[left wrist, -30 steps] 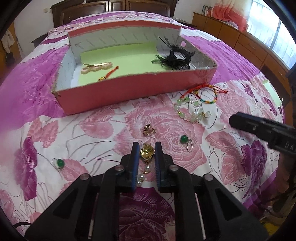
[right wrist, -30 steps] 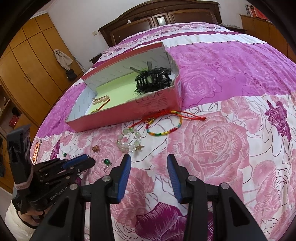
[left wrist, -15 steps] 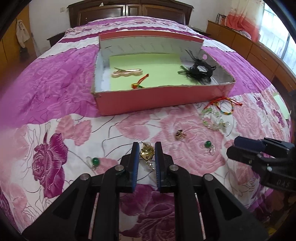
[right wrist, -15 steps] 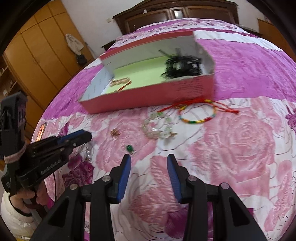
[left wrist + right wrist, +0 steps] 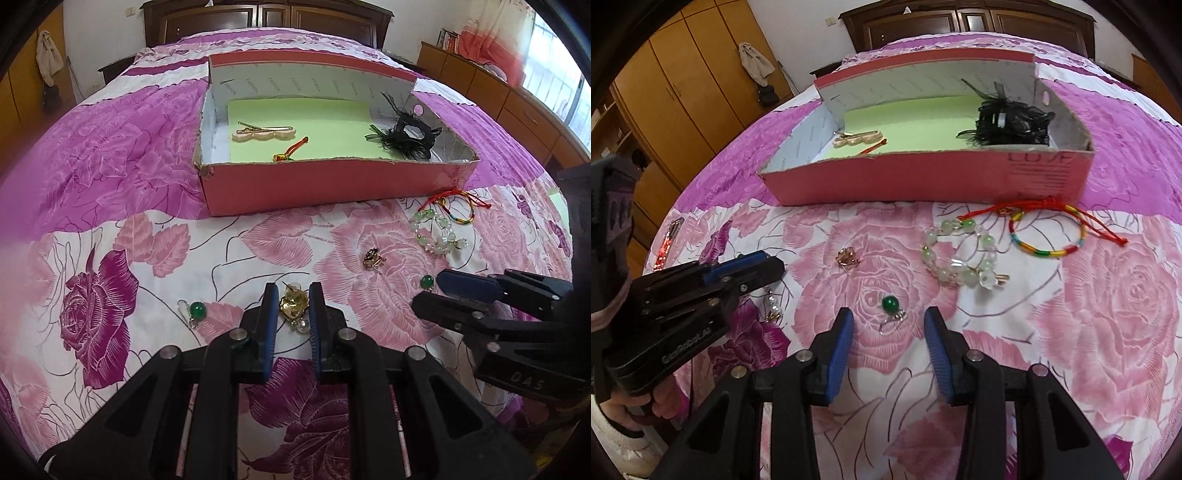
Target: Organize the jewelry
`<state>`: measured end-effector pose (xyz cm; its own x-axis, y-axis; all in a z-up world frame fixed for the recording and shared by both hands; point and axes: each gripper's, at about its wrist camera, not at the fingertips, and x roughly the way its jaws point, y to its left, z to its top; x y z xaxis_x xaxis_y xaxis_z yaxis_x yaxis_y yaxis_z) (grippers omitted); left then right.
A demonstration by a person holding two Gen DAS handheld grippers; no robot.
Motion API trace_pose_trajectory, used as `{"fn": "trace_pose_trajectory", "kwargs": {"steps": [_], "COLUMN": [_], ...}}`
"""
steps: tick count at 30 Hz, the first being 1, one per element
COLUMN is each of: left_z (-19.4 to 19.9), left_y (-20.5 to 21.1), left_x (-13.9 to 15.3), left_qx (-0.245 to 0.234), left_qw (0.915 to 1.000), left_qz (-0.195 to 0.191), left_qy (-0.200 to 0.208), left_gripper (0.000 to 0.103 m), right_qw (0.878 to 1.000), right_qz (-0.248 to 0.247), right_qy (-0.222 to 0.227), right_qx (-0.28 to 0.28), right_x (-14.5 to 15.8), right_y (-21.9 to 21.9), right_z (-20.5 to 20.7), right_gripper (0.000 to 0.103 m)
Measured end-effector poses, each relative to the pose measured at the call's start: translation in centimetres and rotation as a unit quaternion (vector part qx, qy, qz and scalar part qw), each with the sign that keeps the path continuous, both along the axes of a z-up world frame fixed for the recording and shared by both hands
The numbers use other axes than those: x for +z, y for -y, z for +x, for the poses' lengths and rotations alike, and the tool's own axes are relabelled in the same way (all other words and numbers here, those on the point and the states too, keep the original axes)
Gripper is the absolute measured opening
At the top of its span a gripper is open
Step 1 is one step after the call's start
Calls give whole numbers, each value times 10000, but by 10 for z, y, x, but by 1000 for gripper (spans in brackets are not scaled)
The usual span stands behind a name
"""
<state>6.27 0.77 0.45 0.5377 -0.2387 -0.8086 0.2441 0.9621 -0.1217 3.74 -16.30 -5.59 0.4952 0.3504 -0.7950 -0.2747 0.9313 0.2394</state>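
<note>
"FASHION" repeated inside pink box [image 5: 332, 188], "DAS" on right claw [image 5: 439, 299], "GenRobot.AI" on left claw [image 5: 775, 267]

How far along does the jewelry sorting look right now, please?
Done: hair clip, red cord and black piece lie in the box. In hand: left gripper clamps a gold earring. Left: two green earrings, brooch, two bracelets.

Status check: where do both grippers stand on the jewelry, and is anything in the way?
Left gripper shut on gold earring. Right gripper open, fingers straddling green bead earring on the bedspread, not gripping. Pink box ahead; nothing in the way.
</note>
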Motion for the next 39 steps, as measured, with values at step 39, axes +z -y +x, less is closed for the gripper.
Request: {"fn": "trace_pose_trajectory", "kwargs": {"steps": [39], "left_z": [-8], "left_y": [1], "left_x": [22], "left_qx": [20], "left_qw": [9997], "left_qz": [-173], "left_qy": [170], "left_gripper": [8], "right_qw": [9987], "right_qz": [332], "right_qy": [371], "right_qx": [-135], "right_x": [16], "right_y": [27], "right_z": [-27], "right_gripper": [17]}}
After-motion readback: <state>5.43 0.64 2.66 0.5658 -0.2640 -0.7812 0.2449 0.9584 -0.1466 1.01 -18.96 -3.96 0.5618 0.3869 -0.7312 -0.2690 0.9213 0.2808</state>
